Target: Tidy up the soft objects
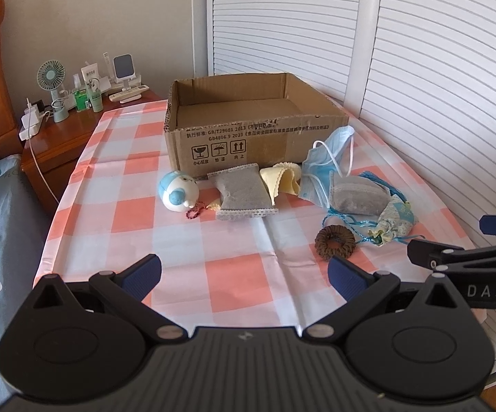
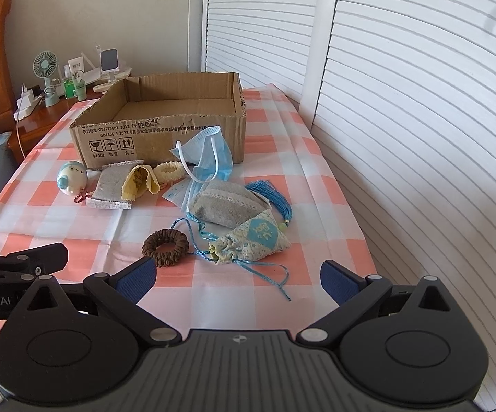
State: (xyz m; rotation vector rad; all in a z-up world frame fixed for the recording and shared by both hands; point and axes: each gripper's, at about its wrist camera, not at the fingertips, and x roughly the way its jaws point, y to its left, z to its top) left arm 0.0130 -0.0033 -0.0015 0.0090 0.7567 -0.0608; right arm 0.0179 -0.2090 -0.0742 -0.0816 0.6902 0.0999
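An open cardboard box (image 1: 248,137) (image 2: 158,130) stands at the back of the checked table. In front of it lie a round blue-white plush (image 1: 178,191) (image 2: 71,177), two grey sachets (image 1: 243,194) (image 2: 225,204), a yellow cloth (image 1: 282,180) (image 2: 140,182), a cream scrunchie (image 2: 169,171), a blue face mask (image 1: 327,161) (image 2: 210,158), a brown scrunchie (image 1: 335,241) (image 2: 165,243) and a floral pouch with blue cords (image 1: 393,223) (image 2: 258,240). My left gripper (image 1: 244,273) is open and empty near the front edge. My right gripper (image 2: 237,278) is open and empty just before the pouch.
A wooden nightstand (image 1: 59,137) with a fan (image 1: 51,79), bottles and chargers stands at the back left. A bed (image 1: 4,223) lies along the left. White louvred doors (image 1: 436,86) run close along the right side of the table.
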